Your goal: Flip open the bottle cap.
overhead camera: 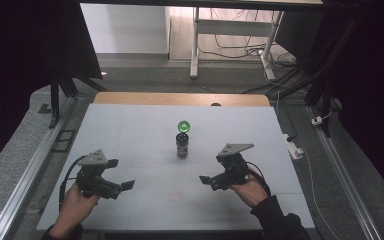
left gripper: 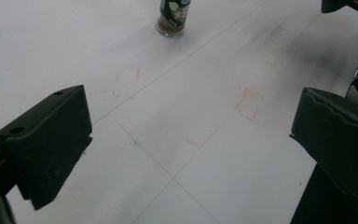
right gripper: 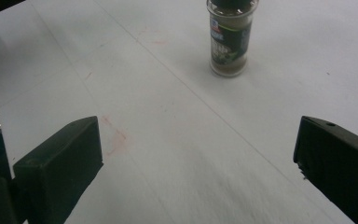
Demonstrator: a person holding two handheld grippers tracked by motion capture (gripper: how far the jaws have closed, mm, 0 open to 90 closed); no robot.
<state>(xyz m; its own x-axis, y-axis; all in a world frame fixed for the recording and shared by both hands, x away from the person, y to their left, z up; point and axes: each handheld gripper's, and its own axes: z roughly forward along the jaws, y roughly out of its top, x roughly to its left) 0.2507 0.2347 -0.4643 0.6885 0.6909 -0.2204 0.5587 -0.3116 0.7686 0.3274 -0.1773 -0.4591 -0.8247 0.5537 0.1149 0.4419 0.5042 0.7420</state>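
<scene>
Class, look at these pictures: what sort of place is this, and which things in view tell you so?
Probably a lab or workshop recording station, not a home. A white table stands between metal rails, loose cables run over the floor behind, and each hand holds a hand-held gripper, left and right, near a lone spice jar.

One spice jar with a green lid stands on one white bench. Two handheld grippers are over it, a left gripper and a right gripper, each with two black fingers and one grey three-cornered plate.
</scene>
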